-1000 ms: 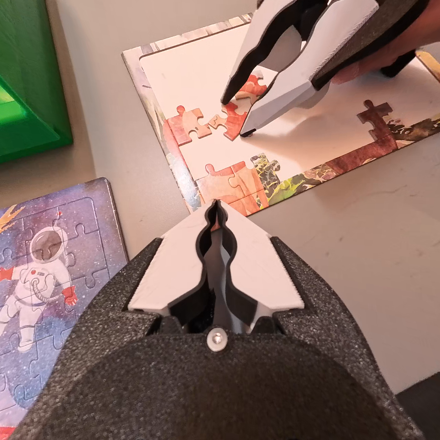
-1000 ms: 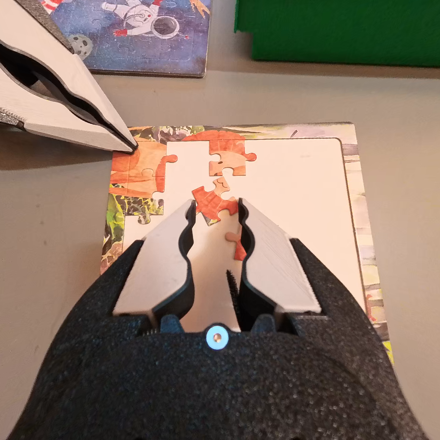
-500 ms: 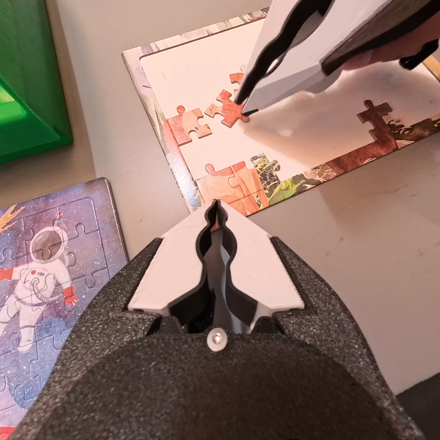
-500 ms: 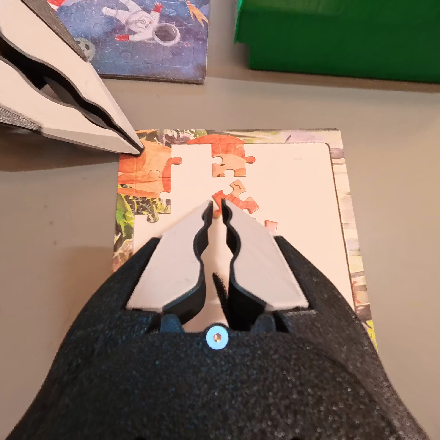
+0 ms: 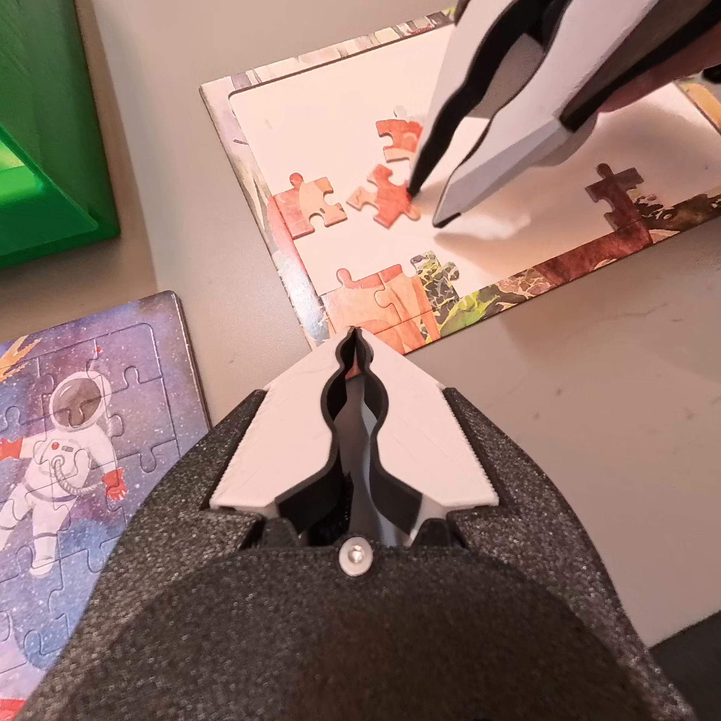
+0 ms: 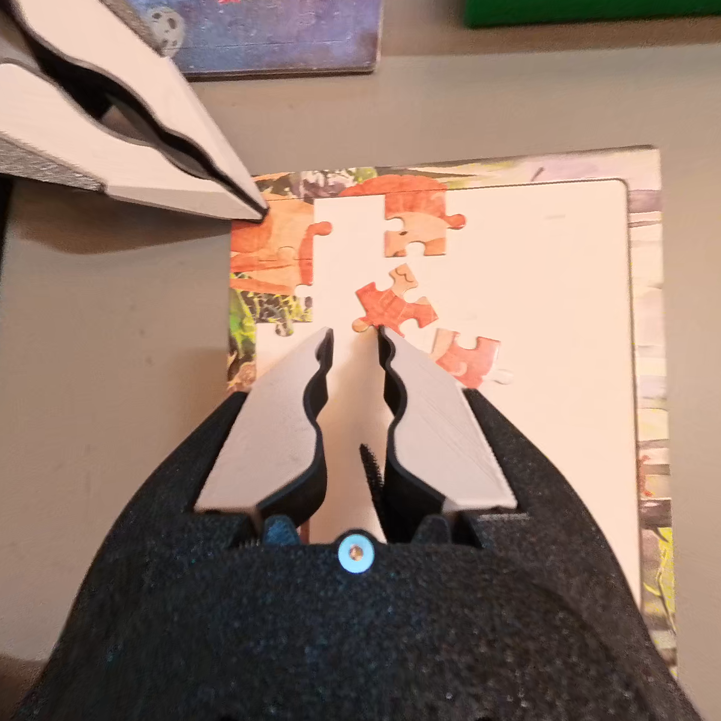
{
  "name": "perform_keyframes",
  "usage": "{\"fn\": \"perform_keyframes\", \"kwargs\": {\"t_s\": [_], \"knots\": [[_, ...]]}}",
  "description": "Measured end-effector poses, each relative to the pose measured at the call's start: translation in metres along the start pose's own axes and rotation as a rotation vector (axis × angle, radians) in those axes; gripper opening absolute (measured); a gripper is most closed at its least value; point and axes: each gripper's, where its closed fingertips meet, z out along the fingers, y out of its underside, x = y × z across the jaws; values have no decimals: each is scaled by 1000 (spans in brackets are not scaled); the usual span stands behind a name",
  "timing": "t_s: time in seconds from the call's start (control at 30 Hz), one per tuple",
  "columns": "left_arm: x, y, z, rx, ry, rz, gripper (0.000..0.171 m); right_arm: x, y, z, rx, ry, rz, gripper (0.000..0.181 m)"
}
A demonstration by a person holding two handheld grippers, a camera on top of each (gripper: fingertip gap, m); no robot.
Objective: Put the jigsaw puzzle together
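Observation:
The puzzle board (image 5: 249, 156) lies on the table, its white bed mostly bare. Orange pieces sit fitted at its near corner (image 5: 374, 296) and one at the left edge (image 5: 308, 206). A loose orange piece (image 5: 384, 199) (image 6: 394, 304) lies tilted just beside that edge piece. A second loose piece (image 5: 398, 140) (image 6: 468, 359) lies behind it. My right gripper (image 6: 355, 331) (image 5: 427, 206) is open and empty, one fingertip (image 6: 380, 331) touching the loose piece's edge. My left gripper (image 5: 355, 331) (image 6: 259, 212) is shut and empty, its tips at the board's corner.
A finished astronaut puzzle (image 5: 78, 448) (image 6: 273, 35) lies left of the board. A green box (image 5: 43, 136) (image 6: 585, 11) stands beyond it. A dark brown piece (image 5: 616, 191) sits in the board's near right edge. The table's edge (image 5: 682, 624) is near right.
The right gripper narrowed, slid the loose orange piece toward the fitted edge piece, then opened again. The left gripper has not moved.

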Motion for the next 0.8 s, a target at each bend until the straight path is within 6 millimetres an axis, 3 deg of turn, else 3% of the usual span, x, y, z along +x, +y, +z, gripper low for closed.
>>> {"fn": "perform_keyframes", "kwargs": {"t_s": [0.13, 0.4, 0.6, 0.8], "knots": [[0, 0, 0, 0, 2, -2, 0, 9, -11, -10, 14, 60, -99, 28], [0, 0, 0, 1, 12, -12, 0, 16, -7, 3, -318, -3, -398, 40], [0, 0, 0, 1, 19, -20, 0, 18, -13, 5, -308, -3, -396, 42], [0, 0, 0, 1, 21, -21, 0, 15, -6, 9, -333, -36, -331, 47]]}}
